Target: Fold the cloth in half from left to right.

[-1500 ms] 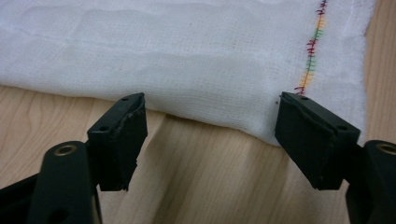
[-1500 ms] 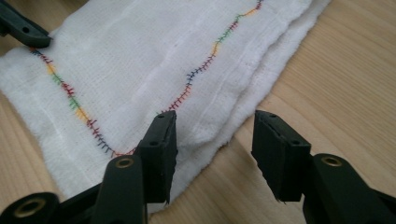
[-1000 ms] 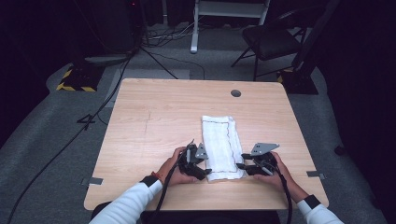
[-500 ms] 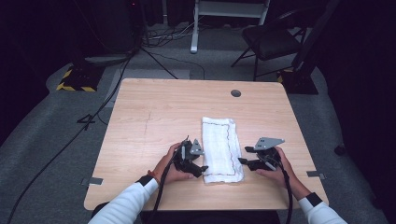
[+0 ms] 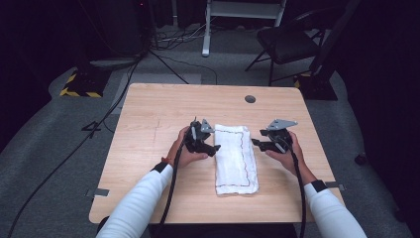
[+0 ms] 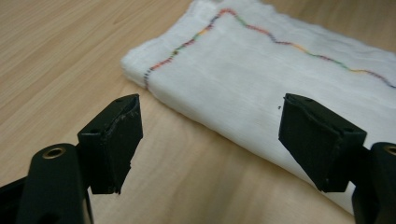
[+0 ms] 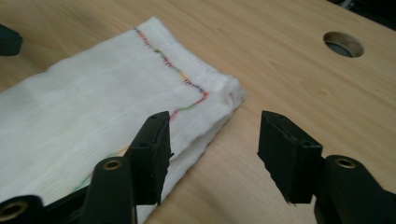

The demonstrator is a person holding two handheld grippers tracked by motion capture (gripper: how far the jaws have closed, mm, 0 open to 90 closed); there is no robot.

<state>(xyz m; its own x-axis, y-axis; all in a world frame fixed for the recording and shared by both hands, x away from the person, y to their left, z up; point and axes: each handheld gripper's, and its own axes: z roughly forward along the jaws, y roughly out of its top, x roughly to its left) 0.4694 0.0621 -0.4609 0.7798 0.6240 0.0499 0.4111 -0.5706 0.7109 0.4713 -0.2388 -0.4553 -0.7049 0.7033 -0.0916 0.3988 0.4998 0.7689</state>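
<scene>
While both hands carried the released left gripper (image 5: 218, 148) and right gripper (image 5: 253, 142) from the desk's (image 5: 148, 114) near edge toward the folded white woven cloth's (image 5: 236, 158) far end (wavy coloured stitching), their jaws had just widened.

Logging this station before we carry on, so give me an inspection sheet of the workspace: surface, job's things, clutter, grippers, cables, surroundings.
Surface: wooden table, round hole near far edge.
Job's things: folded white cloth with coloured stitching, lying flat.
Clutter: nothing seen.
Grippers: left gripper and right gripper open at the cloth's sides, holding nothing.
Cables: one black cable trails from each gripper; more on the floor.
Surroundings: grey floor, chair, dark room.
</scene>
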